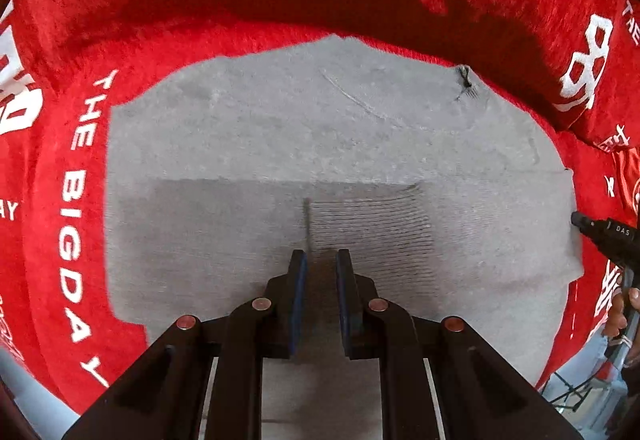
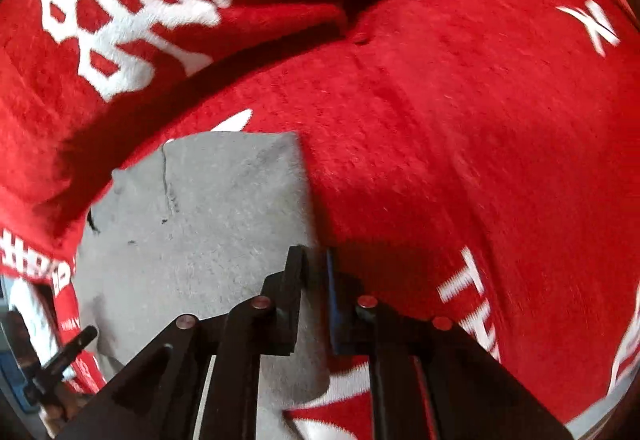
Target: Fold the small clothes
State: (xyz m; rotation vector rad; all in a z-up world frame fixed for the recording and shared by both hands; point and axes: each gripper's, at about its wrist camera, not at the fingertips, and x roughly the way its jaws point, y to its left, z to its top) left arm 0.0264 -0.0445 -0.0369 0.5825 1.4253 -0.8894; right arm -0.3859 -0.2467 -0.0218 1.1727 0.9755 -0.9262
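A small grey knit garment (image 1: 320,144) lies flat on a red plush blanket (image 1: 72,40) with white lettering. A folded layer with a ribbed patch (image 1: 372,228) lies on its near half. My left gripper (image 1: 321,258) hovers over the middle of the near half, jaws a narrow gap apart with nothing between them. In the right wrist view the same grey garment (image 2: 208,224) shows its right edge. My right gripper (image 2: 316,260) sits at that edge with the jaws nearly closed; the grey cloth runs down between the fingers. The right gripper's tip (image 1: 600,232) also shows at the garment's right edge.
The red blanket (image 2: 440,120) bunches into raised folds behind and right of the garment. A red pillow with large white characters (image 2: 140,0) lies at the back left. A person's hand (image 1: 624,312) shows at the far right.
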